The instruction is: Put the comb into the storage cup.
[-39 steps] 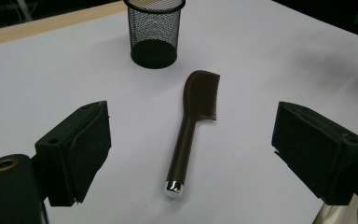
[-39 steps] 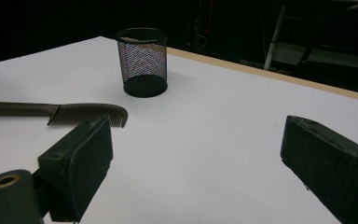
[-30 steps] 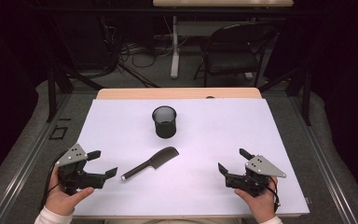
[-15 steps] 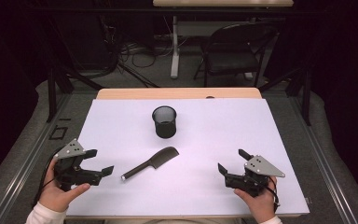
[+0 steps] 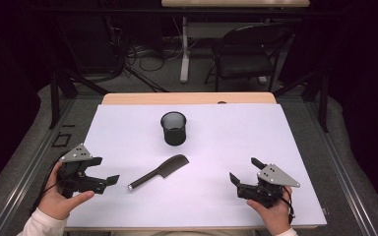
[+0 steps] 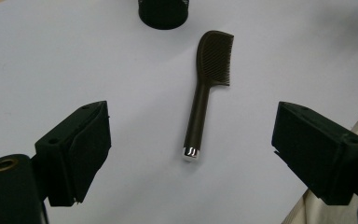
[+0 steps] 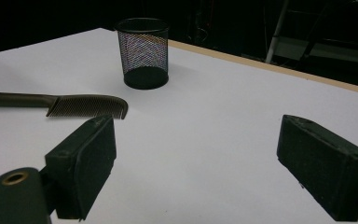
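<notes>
From the high view we count one comb (image 5: pixel 159 171), one mesh cup (image 5: pixel 173 128) and two grippers on the white table (image 5: pixel 236 132). The comb lies flat just in front of the cup, its handle slanting toward the left gripper (image 5: pixel 107 172), whose jaws stand wide apart and empty. The right gripper (image 5: pixel 243 171) rests well to the comb's other side, also gaping with nothing between its jaws.

In the left gripper view we see the one comb (image 6: pixel 206 88) lying ahead between the spread jaws, untouched, with the cup (image 6: pixel 163 13) beyond it.

In the right gripper view the comb (image 7: pixel 70 105) lies left of the cup (image 7: pixel 142 51), ahead of the open jaws.
</notes>
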The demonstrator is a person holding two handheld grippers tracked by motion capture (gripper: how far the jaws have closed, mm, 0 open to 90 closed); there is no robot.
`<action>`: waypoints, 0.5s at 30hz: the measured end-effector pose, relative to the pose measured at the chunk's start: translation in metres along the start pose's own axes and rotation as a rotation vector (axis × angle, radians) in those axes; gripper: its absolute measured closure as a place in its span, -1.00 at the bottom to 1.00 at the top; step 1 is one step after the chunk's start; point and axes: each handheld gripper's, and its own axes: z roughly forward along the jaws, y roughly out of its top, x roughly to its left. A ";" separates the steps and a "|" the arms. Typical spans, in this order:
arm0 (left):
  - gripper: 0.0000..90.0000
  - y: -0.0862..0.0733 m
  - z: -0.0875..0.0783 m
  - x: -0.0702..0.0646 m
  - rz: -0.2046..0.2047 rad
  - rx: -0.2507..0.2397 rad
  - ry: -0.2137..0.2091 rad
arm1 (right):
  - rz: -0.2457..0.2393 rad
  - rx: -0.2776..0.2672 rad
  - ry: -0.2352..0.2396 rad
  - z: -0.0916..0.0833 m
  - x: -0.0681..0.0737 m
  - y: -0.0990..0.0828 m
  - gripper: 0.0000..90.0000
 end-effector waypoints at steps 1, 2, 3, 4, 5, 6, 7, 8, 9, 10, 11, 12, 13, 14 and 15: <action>-0.74 0.001 0.000 0.000 0.002 0.007 -0.001 | 0.000 0.002 0.000 0.000 0.000 0.000 -0.74; -0.74 0.002 0.000 0.000 0.004 0.012 -0.003 | -0.001 0.001 -0.001 0.000 0.000 0.000 -0.74; -0.74 0.002 0.001 -0.001 0.006 0.013 -0.001 | -0.001 0.001 -0.002 0.000 0.000 0.000 -0.74; -0.74 0.003 0.001 -0.001 0.007 0.017 -0.002 | -0.001 0.001 0.000 0.000 0.000 0.000 -0.74; -0.74 0.003 0.001 -0.001 0.011 0.023 -0.003 | -0.002 0.001 -0.002 0.000 0.000 0.000 -0.74; -0.74 0.004 0.002 -0.002 0.011 0.027 -0.007 | -0.002 -0.001 -0.003 0.001 0.000 0.000 -0.74; -0.74 0.004 0.003 -0.002 0.014 0.034 -0.007 | -0.002 -0.001 -0.002 0.001 0.000 -0.001 -0.74; -0.74 0.005 0.004 -0.003 0.013 0.038 -0.006 | -0.002 -0.001 -0.001 0.001 0.000 -0.001 -0.74; -0.74 0.005 0.005 -0.003 0.017 0.045 -0.008 | -0.003 0.000 -0.002 0.001 0.000 -0.001 -0.74; -0.74 0.006 0.005 -0.003 0.021 0.054 -0.008 | -0.002 -0.003 -0.001 0.001 0.000 -0.001 -0.74; -0.74 0.006 0.006 -0.003 0.022 0.060 -0.006 | -0.005 0.000 -0.002 0.001 0.000 -0.001 -0.74; -0.74 0.006 0.006 -0.003 0.022 0.060 -0.006 | -0.005 0.003 0.000 0.000 0.000 -0.001 -0.74; -0.74 0.007 0.007 -0.003 0.025 0.072 -0.005 | -0.004 0.003 0.002 0.001 0.000 -0.001 -0.74; -0.74 0.007 0.007 -0.003 0.025 0.072 -0.005 | -0.004 0.003 0.002 0.001 0.000 -0.001 -0.74; -0.74 0.007 0.008 -0.004 0.026 0.076 -0.004 | -0.006 0.001 0.001 0.001 0.000 -0.001 -0.74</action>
